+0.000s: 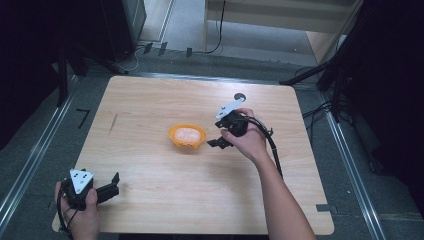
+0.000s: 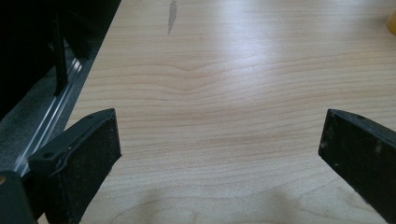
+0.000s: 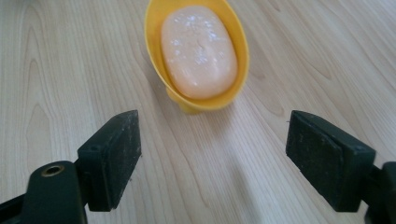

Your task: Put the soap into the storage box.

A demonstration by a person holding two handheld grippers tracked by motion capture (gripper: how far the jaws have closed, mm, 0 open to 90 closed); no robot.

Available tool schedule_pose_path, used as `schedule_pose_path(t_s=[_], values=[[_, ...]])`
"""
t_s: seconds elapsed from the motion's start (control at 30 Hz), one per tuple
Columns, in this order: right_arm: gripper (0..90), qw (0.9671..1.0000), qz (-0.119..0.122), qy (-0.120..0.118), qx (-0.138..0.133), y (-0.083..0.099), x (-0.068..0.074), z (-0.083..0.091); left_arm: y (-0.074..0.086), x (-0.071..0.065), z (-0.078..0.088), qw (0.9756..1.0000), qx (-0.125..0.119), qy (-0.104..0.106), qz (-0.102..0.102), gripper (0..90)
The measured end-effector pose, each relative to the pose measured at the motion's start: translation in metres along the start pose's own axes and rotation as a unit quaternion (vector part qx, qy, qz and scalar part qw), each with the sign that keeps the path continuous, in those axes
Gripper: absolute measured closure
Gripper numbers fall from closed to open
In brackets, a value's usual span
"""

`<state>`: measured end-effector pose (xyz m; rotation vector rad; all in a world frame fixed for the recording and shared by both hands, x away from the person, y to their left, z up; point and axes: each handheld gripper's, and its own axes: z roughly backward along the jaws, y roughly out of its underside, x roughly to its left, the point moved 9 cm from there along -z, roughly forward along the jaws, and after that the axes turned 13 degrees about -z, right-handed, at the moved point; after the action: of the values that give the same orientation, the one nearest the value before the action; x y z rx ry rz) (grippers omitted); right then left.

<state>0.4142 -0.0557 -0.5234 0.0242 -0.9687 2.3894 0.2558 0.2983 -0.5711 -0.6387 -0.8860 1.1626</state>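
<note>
A yellow-orange oval dish (image 1: 186, 135) sits near the middle of the wooden table (image 1: 150, 110), with a pale pink bar of soap (image 1: 188, 133) lying in it. My right gripper (image 1: 216, 142) hovers just right of the dish, pointing at it. In the right gripper view its jaws stand open, nothing between them, with the dish (image 3: 154, 56) and soap (image 3: 198, 51) a short way ahead. My left gripper (image 1: 115, 182) rests at the table's front left corner, open over bare wood (image 2: 210, 116).
A small dark round hole (image 1: 240, 96) marks the table's far side behind my right hand. Metal rails (image 1: 30, 160) run along the floor on both sides of the table. Cables (image 1: 320, 110) lie on the floor at the right.
</note>
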Motion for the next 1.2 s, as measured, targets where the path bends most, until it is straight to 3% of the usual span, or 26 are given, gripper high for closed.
schedule_pose_path(t_s=[0.03, 0.2, 0.57, 0.9, 1.2], values=[[13.6, 0.9999, -0.011, 0.005, -0.007, 0.006, -0.003, 0.006, 0.0, 0.0, 0.0, 1.0, 0.0, 0.0, 0.0, 0.0], [13.3, 0.9996, -0.024, 0.009, -0.012, 0.019, -0.006, 0.013, 0.0, 0.0, 0.0, 1.0, 0.0, 0.0, -0.001, 0.0], [11.7, 0.9968, -0.074, 0.026, -0.017, 0.07, -0.015, 0.029, 0.0, -0.001, 0.0, 1.0, 0.003, -0.002, -0.005, 0.0], [10.0, 0.9954, -0.088, 0.019, -0.033, 0.099, -0.01, 0.035, 0.0, -0.001, -0.001, 1.0, 0.001, -0.002, -0.004, 0.0], [9.8, 0.9941, -0.096, 0.035, -0.038, 0.125, -0.007, 0.041, 0.0, -0.001, 0.0, 1.0, 0.002, -0.002, -0.004, 0.0]])
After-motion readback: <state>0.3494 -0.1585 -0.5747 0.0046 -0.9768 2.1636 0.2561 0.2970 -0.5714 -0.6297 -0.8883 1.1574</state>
